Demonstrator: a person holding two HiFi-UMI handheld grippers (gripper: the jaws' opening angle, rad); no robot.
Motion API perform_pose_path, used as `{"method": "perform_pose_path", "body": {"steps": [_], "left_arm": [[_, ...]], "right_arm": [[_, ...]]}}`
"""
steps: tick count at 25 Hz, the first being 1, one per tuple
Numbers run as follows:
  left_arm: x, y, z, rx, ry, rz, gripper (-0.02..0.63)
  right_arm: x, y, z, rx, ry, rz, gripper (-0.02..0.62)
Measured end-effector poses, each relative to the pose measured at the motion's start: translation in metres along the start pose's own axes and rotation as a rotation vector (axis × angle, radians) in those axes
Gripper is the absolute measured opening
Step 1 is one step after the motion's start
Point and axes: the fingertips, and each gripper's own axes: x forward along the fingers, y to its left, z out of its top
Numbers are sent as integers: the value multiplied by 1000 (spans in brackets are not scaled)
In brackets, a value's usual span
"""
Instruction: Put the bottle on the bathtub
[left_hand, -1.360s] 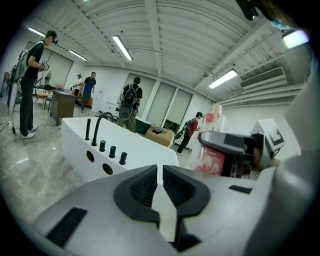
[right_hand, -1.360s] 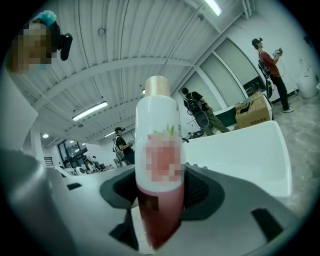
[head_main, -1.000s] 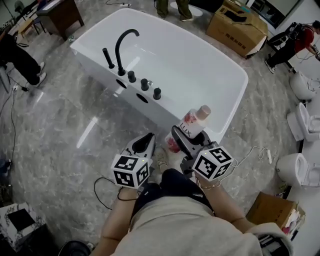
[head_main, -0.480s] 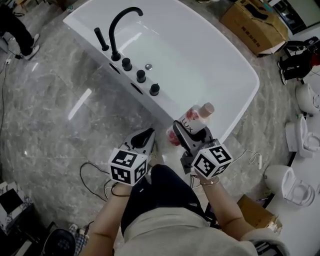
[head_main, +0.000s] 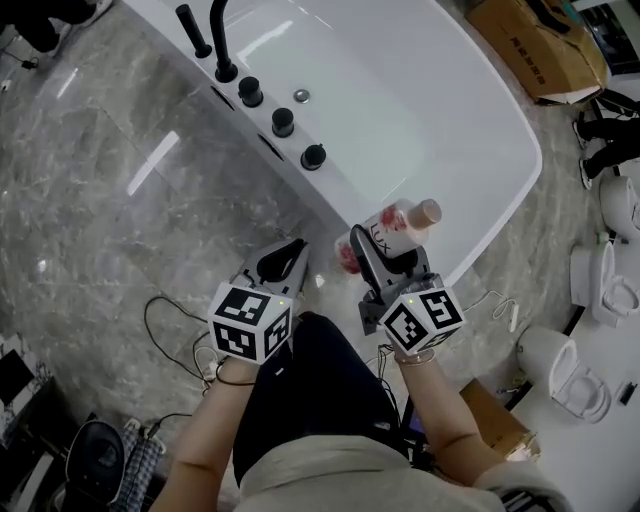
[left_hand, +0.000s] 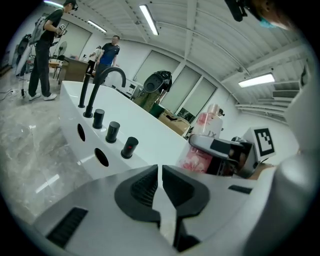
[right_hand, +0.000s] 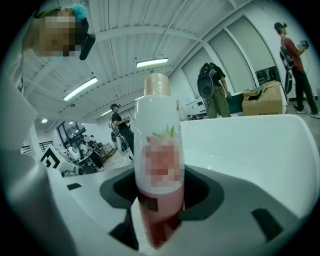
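The jaws of the right gripper (right_hand: 159, 200) are clamped on the lower, reddish part of the bottle (right_hand: 159, 145), one dark pad on each side. The white body and the pale pink cap stand out beyond the jaw tips. The jaws of the left gripper (left_hand: 160, 185) are closed together, their ribbed pads meet and there is nothing between them. In the head view the right gripper (head_main: 385, 260) holds the bottle (head_main: 395, 225) tilted, with the cap pointing away from the person and toward the near corner of the bathtub (head_main: 528, 160). The bottle is in the air in front of the tub's outer wall and does not rest on the rim. The left gripper (head_main: 280, 265) is just beside it, lower in the picture, over the grey marble floor (head_main: 100, 200). Each gripper carries a marker cube (head_main: 250, 322) close to the person's hand. On the rim of the tub, farther along, there are three black knobs (head_main: 283, 122) and a black faucet (head_main: 218, 40). Thin cables (head_main: 165, 320) lie on the floor beside the person. A cardboard box (head_main: 545, 45) is behind the tub, and white toilets (head_main: 610, 290) stand at the right side.
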Motion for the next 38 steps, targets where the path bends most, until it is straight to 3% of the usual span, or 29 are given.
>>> {"method": "perform_pose_path", "body": {"steps": [14, 30, 38], "left_arm": [[54, 61, -30, -52, 16, 16, 27], [105, 69, -12, -59, -43, -46, 27], [110, 67, -15, -48, -21, -44, 27]], "right_arm": [[71, -60, -61, -26, 89, -88, 227], [125, -88, -38, -161, -88, -84, 227], [131, -88, -43, -211, -119, -91, 227]]}}
